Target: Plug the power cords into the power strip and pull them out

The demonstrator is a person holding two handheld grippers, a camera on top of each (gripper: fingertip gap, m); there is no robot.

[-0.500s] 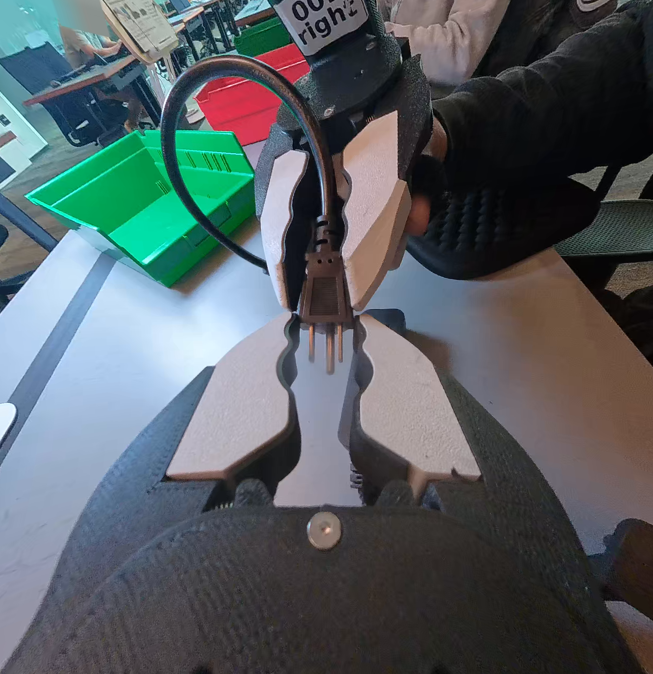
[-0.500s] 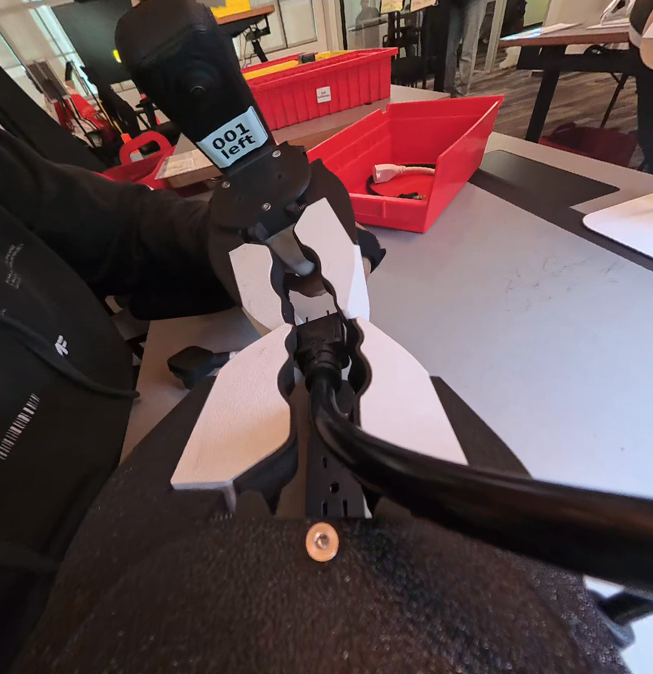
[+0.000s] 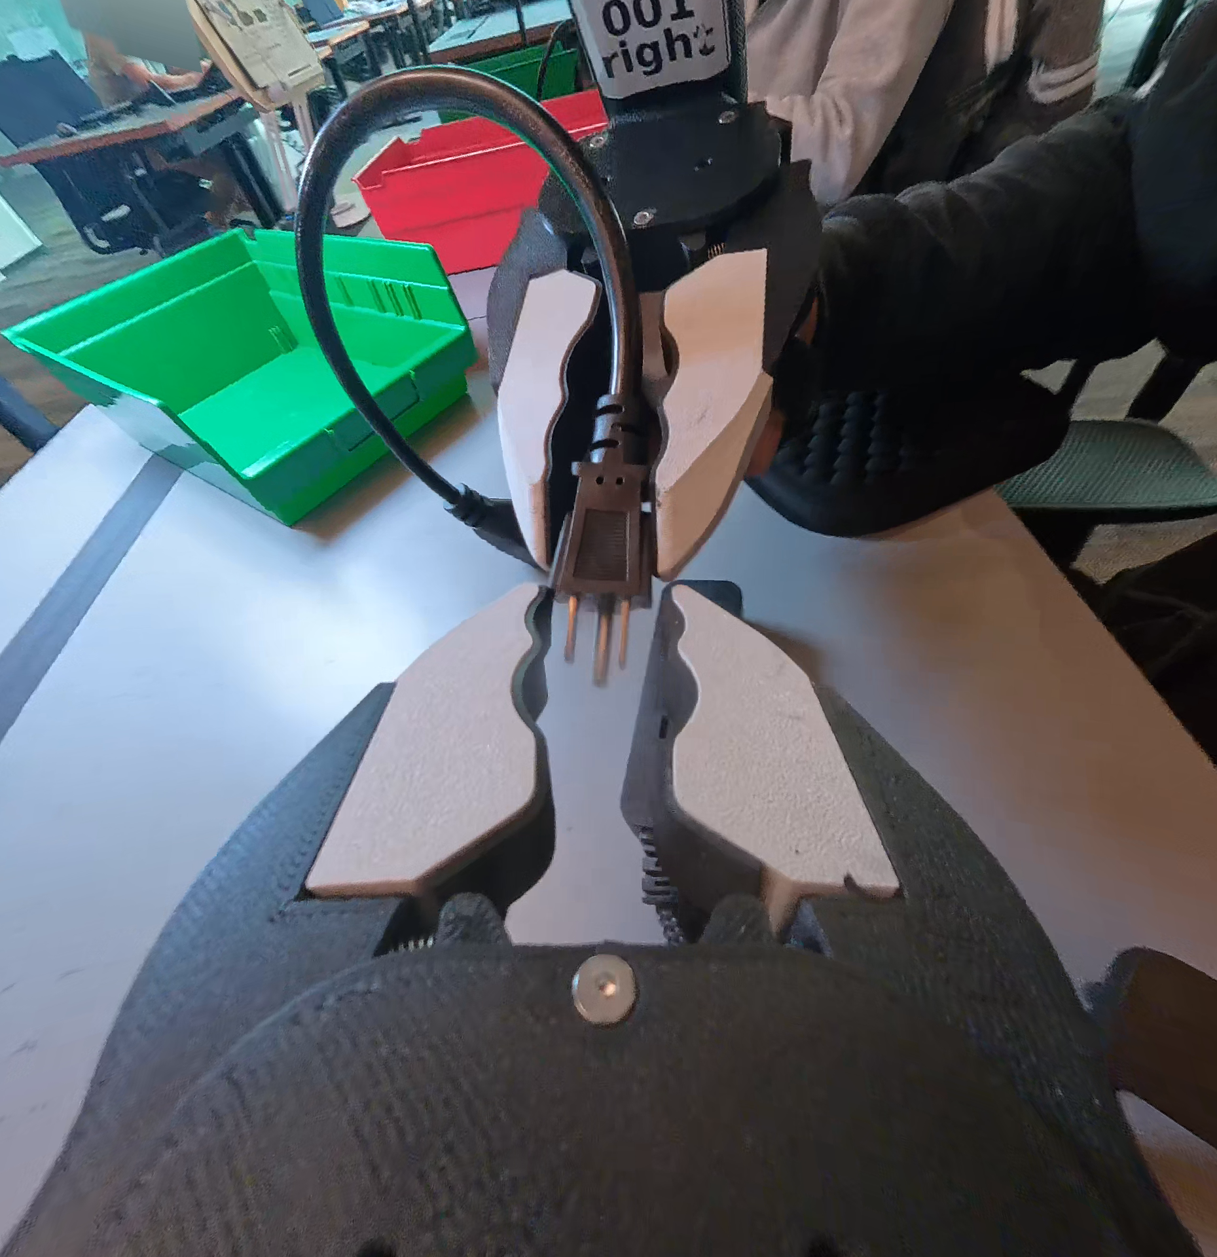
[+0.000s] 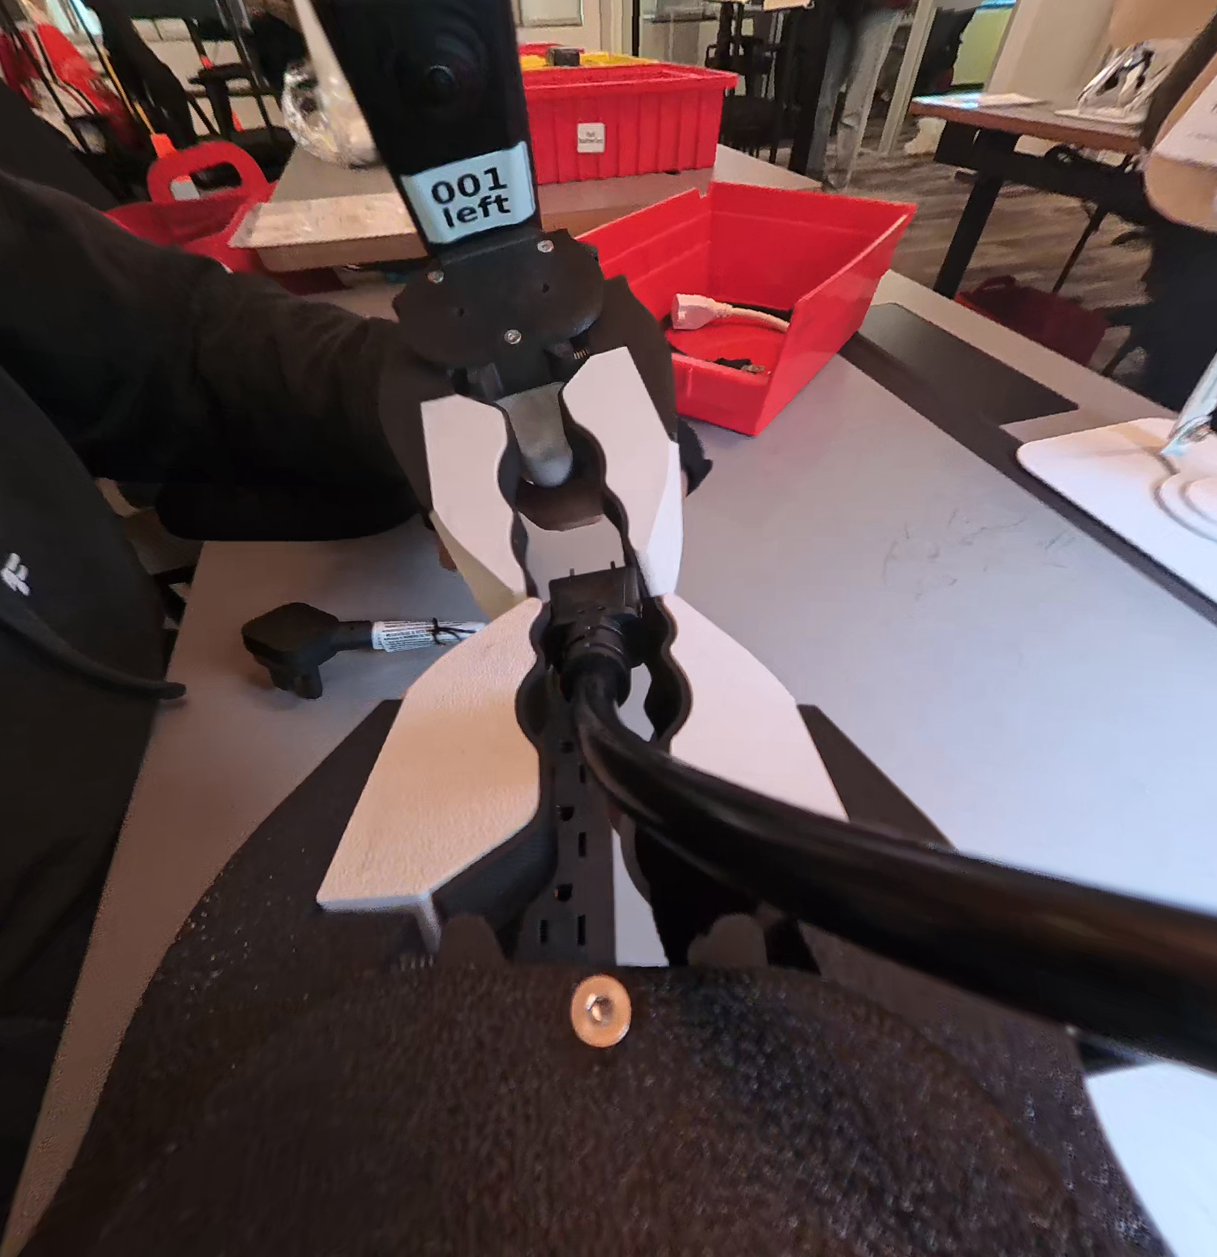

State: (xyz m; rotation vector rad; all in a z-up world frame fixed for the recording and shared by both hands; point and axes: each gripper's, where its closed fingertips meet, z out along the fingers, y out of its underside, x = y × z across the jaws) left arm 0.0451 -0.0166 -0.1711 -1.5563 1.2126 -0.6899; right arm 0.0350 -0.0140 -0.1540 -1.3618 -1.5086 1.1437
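My right gripper [image 4: 595,612] is shut on a black three-prong plug [image 3: 602,537]. The plug's thick black cord [image 3: 360,204] loops up and left, then down to the grey table [image 3: 184,646] behind the gripper. The prongs [image 3: 598,639] point into the gap between my left gripper's white fingertips [image 3: 537,612]. My left gripper [image 3: 602,595] is open and empty, facing the right one tip to tip, and also shows in the right wrist view [image 4: 585,578]. A black power strip [image 4: 566,857] with slots shows under my right gripper, between its fingers.
A green bin [image 3: 252,381] stands at the table's far left, with a red bin [image 3: 456,204] behind it. Another red bin [image 4: 762,272] holds a white cord [image 4: 714,313]. A black flat plug [image 4: 286,639] lies on the table. There is a white lamp base [image 4: 1136,490]. Both grippers' tips are close together, under 4 cm apart.
Both grippers have shifted and tilted slightly. The plug is still held with its prongs at the left fingertips' gap. Neither gripper's jaws have changed.
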